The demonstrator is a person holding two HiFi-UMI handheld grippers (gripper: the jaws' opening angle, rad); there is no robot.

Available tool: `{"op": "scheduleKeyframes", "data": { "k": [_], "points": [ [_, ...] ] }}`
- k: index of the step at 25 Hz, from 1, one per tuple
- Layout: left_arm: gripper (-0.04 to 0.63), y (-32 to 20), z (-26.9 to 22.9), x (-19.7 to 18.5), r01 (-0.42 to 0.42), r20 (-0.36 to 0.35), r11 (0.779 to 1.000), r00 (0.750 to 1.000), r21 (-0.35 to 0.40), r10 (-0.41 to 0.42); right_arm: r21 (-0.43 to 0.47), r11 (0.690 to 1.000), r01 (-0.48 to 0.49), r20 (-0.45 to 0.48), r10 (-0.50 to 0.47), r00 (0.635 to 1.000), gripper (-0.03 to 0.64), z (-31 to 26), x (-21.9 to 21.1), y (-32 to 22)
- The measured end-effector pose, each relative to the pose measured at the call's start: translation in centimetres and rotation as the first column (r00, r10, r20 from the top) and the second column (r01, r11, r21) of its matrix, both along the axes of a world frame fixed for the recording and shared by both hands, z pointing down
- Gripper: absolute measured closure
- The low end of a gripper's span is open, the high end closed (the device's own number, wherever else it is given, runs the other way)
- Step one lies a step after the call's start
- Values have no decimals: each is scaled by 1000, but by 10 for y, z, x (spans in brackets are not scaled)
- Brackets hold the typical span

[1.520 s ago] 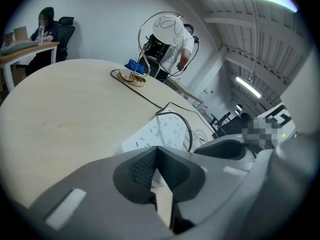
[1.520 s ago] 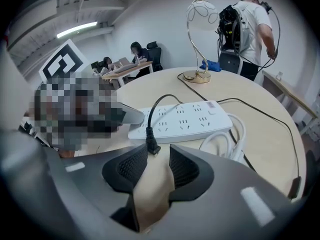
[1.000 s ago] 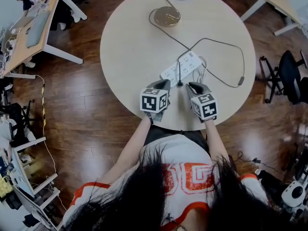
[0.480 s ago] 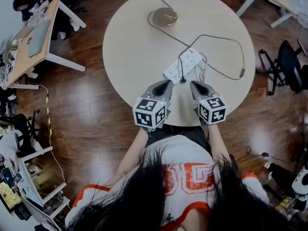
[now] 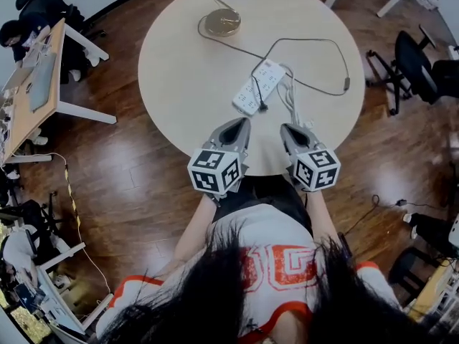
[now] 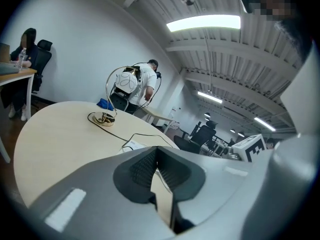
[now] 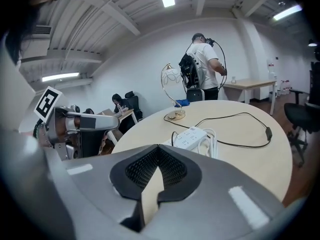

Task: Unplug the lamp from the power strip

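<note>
The white power strip [image 5: 258, 86] lies on the round table [image 5: 186, 84], with a black plug [image 5: 262, 107] at its near end. From the plug a black cord [image 5: 315, 41] loops round to the lamp [image 5: 219, 21] at the far edge. My left gripper [image 5: 239, 125] and right gripper [image 5: 289, 129] hover side by side over the table's near edge, short of the strip. Both are shut with nothing between their jaws. In the left gripper view the left gripper [image 6: 156, 151] faces the strip [image 6: 134, 145] and the lamp [image 6: 105, 118]. In the right gripper view the right gripper [image 7: 159, 151] faces the strip [image 7: 191, 136].
The strip's own white cable [image 5: 290, 95] lies coiled at its right. An inline switch [image 5: 346, 83] sits on the lamp cord near the table's right edge. Desks [image 5: 36, 84] and office chairs [image 5: 416, 63] stand around on the wooden floor. A person [image 7: 202, 66] stands beyond the table.
Both grippers have drawn back from the strip's near end toward the table edge and risen. The strip, plug and lamp lie as before.
</note>
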State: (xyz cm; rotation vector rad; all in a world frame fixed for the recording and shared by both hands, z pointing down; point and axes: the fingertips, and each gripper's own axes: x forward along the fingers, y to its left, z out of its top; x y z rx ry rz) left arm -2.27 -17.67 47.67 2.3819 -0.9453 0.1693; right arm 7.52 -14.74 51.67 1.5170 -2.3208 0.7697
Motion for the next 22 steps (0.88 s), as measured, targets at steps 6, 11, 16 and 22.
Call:
{"op": "scheduleKeyframes", "data": {
  "k": [6,11,16,22],
  "points": [
    [595,13,-7,12,-34,-15,999,999,25,34,18,999,-36,-6,36,999,615,-8,10,18],
    [595,20,-10,26,-34,-16,999,999,41,35,34,999,-37,1,37,999,615,-14,20,29],
    [595,35,-16,36,-24,-8,998,1000,50,25,53,998,-37,23,36,999,615,-22,28,50],
    [595,80,-21,52,-15,39,997,999,76,12,62,997,-56,60,52,997,617,-23,52,91]
  ]
}}
